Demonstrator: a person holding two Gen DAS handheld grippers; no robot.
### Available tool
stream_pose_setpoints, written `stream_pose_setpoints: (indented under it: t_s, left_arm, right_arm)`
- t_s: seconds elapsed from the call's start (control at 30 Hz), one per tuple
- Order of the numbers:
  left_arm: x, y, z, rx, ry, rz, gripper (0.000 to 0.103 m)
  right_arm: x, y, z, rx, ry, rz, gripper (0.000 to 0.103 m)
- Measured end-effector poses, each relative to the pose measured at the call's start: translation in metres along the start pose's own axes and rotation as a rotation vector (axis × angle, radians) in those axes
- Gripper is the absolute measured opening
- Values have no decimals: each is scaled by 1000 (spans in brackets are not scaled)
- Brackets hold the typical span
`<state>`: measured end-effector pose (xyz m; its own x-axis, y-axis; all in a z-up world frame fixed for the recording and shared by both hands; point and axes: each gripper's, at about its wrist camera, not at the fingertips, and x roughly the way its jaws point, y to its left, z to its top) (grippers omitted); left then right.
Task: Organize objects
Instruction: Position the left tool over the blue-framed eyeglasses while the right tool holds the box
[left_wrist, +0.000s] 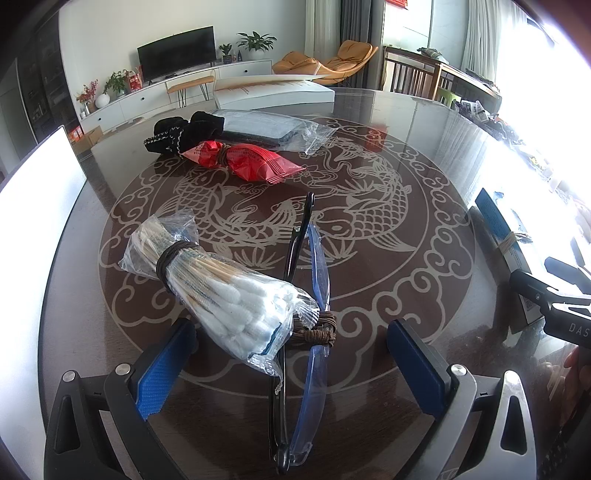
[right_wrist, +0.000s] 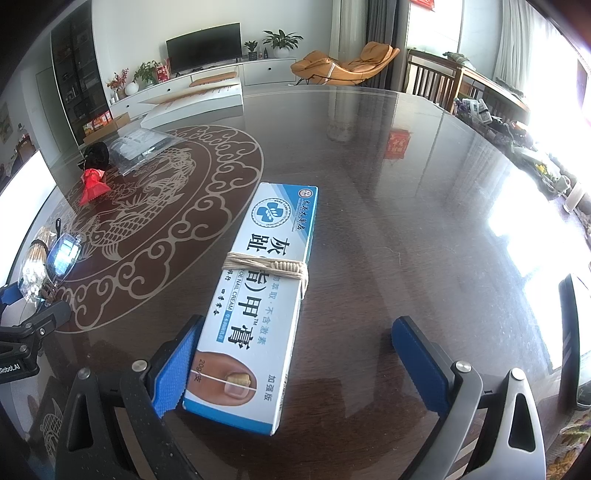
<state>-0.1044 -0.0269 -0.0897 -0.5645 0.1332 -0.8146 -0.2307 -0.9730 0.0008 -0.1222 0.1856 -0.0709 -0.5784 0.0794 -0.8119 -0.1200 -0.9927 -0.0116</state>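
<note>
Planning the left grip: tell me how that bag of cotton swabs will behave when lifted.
The bag of cotton swabs is probably very light. Its thin, glossy plastic wrap looks crinkly and may slip on the pads. The brown cord binds the sticks, so the middle should stay fairly stiff while the loose ends flop.

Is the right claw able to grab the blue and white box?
Probably yes. The right claw is open, the cream box already lies between its pads, touching the left one, and nothing blocks it.
</note>
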Motion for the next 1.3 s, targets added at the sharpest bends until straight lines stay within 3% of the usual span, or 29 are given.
stream_pose_setpoints:
  t_s: [1.3]
  left_arm:
    - [0,0,0,0,0,0,103]
  right_arm:
    - [0,-1,-1,13,-5,4,99]
